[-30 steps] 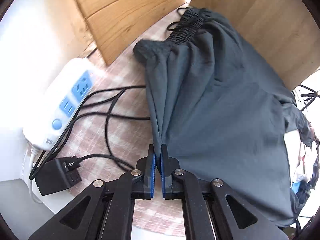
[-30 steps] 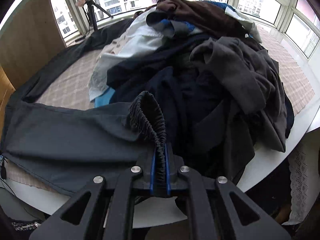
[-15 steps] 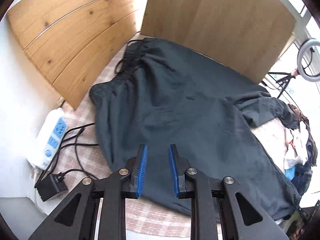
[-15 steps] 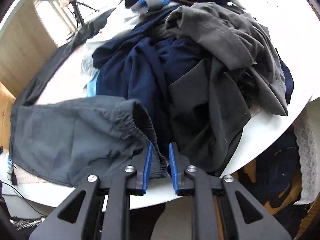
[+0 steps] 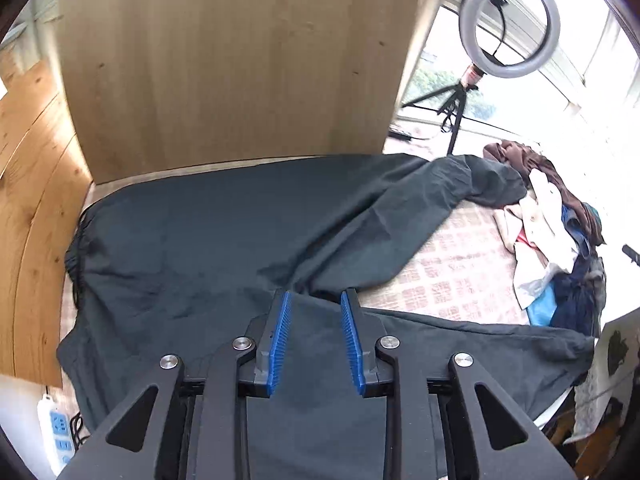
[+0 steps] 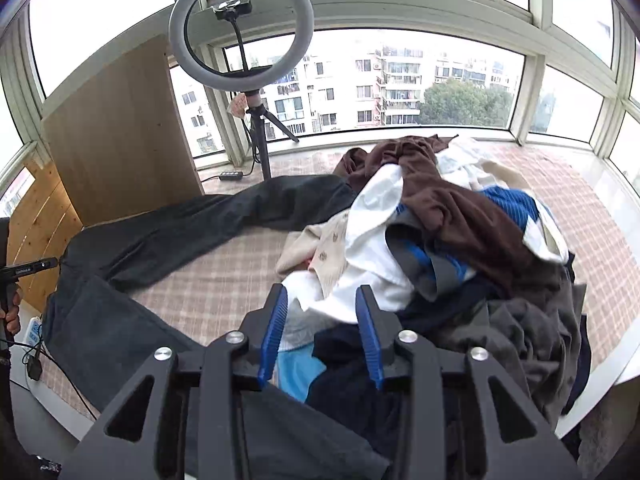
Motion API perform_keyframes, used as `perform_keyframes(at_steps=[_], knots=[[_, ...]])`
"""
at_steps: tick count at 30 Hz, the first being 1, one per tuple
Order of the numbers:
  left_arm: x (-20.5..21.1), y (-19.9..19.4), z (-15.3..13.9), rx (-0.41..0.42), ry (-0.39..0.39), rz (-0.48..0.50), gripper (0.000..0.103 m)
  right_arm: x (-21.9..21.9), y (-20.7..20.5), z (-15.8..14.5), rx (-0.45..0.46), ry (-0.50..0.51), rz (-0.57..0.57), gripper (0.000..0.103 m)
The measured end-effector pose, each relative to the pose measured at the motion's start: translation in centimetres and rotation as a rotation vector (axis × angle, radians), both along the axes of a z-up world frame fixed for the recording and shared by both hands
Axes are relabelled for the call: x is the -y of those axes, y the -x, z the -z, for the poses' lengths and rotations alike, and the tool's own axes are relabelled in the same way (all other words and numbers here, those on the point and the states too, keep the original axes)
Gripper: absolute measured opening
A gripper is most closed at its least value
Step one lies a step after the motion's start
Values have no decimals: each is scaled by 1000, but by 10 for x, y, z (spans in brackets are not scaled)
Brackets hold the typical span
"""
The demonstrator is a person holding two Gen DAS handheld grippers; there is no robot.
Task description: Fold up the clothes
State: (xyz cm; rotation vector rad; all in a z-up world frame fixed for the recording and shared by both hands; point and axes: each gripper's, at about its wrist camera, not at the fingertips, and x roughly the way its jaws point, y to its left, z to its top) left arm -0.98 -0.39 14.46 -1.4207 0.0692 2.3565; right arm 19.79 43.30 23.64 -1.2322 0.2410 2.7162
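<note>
Left gripper (image 5: 316, 306) and right gripper (image 6: 322, 300) both gaped wide, holding nothing. 1 dark trousers (image 5: 208, 248) spread flat, hem cut off; clothes pile (image 6: 460, 248) uncountable.

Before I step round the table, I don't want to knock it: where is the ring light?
The ring light stands on its tripod by the window, between the wooden panel and the pile of clothes, at the right wrist view's upper left.

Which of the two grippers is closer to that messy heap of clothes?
Right. The right gripper hangs open directly over the clothes heap; the left gripper, also open, sits above the dark trousers, away from the heap.
</note>
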Motion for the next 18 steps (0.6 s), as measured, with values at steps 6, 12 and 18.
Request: perform_keyframes(at_steps=[6, 12, 18], knots=[[-53, 22, 31, 43, 57, 95, 37, -34, 108, 23, 84, 62, -6, 41], [-84, 53, 77, 111, 139, 145, 56, -75, 222, 98, 240, 82, 27, 48], [-109, 87, 124, 194, 196, 183, 56, -88, 290, 168, 371, 134, -37, 48]])
